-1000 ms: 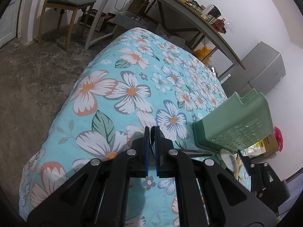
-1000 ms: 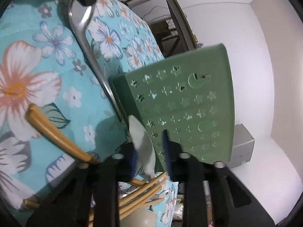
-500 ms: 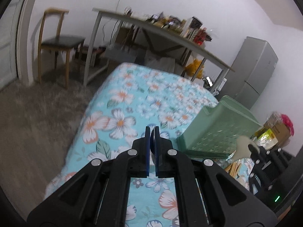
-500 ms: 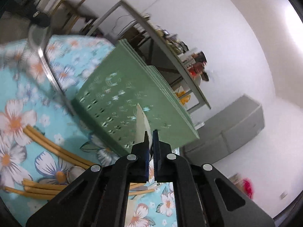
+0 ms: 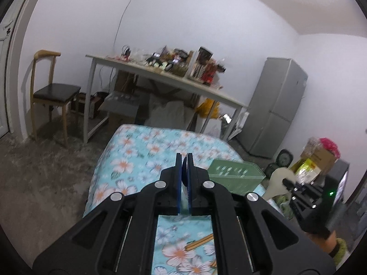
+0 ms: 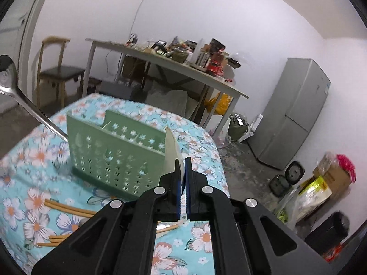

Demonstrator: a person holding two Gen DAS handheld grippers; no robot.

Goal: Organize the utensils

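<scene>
Foremost in the left wrist view, the left gripper has its jaws drawn to a narrow slit, with only a thin dark sliver between the blue pads; what that sliver is cannot be told from this view. Beyond it lie the floral cloth and, to the right, the green basket standing upright on that cloth. At the right edge the right gripper is clamped on a pale flat paddle, carried in the air beside the basket and clear of it. Wooden chopsticks lie on the cloth below the fingers. In the right wrist view, the right jaws are closed on the paddle, seen edge-on and rising between the pads in front of the basket's near right corner. A metal spoon slants through the air at the left, its broad end meeting a dark shape at the picture's edge, its thin end hidden behind the basket's left corner; the left gripper is judged to hold it. More chopsticks and a further utensil lie loose on the cloth in front of the basket. As far as its interior shows, the basket's compartments hold nothing, so the task is judged to be at an early stage: two utensils are lifted but not yet placed, and the chopsticks remain to be gathered.
</scene>
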